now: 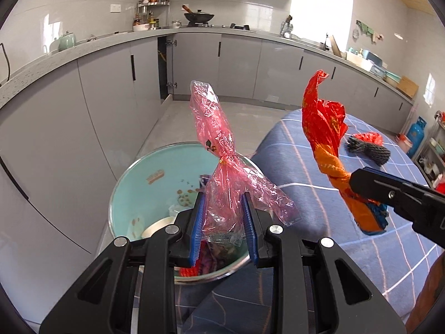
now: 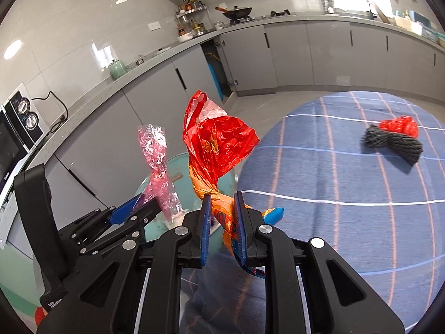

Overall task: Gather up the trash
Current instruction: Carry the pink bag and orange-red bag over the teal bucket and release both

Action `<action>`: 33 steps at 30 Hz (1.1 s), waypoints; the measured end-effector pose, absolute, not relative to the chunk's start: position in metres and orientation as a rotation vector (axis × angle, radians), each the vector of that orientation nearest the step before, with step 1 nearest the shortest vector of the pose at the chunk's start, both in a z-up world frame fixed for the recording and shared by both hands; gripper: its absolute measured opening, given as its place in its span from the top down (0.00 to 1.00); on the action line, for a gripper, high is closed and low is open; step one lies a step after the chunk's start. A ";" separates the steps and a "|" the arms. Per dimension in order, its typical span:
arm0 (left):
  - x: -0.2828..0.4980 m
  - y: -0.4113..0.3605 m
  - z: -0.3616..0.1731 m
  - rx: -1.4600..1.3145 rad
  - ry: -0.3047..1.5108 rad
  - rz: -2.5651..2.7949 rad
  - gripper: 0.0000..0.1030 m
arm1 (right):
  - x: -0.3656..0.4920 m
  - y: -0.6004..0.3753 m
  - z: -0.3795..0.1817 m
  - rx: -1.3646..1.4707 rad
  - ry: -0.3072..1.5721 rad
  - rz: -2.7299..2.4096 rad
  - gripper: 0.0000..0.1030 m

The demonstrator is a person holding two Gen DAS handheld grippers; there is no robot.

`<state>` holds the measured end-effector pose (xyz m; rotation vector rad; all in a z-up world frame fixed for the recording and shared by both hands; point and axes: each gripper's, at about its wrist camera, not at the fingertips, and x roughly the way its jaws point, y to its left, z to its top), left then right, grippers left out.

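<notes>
Trash wrappers are hanging above the round teal bin (image 1: 125, 194)

Left gripper (image 1: 224, 217) is pinching the crinkly pink plastic wrapper (image 1: 214, 139); right gripper (image 2: 221, 222) is clamping the twisted red-orange wrapper (image 2: 217, 144); both look light and limp.

The bin (image 1: 122, 194) stands left of the table (image 1: 306, 167), between it and cabinets (image 1: 83, 111).

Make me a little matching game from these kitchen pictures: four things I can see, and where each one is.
Things:
1. pink wrapper
2. red-orange wrapper
3. dark net bundle
4. wok

Places:
A. on the stove
B. lying on the blue checked cloth
C. clamped in the left gripper
D. clamped in the right gripper

Pairs: 1-C, 2-D, 3-B, 4-A
</notes>
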<state>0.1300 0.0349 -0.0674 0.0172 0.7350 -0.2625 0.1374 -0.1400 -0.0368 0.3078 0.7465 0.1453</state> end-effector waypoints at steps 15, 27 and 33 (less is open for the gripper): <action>0.166 0.073 -0.088 0.002 0.794 -0.159 0.74 | 0.177 -0.104 -0.051 0.348 0.796 0.177 0.83; 0.179 0.080 -0.110 -0.002 0.845 -0.133 0.74 | 0.204 -0.095 -0.075 0.413 0.868 0.173 0.83; 0.186 0.079 -0.115 0.004 0.866 -0.129 0.74 | 0.220 -0.097 -0.088 0.481 0.910 0.168 0.83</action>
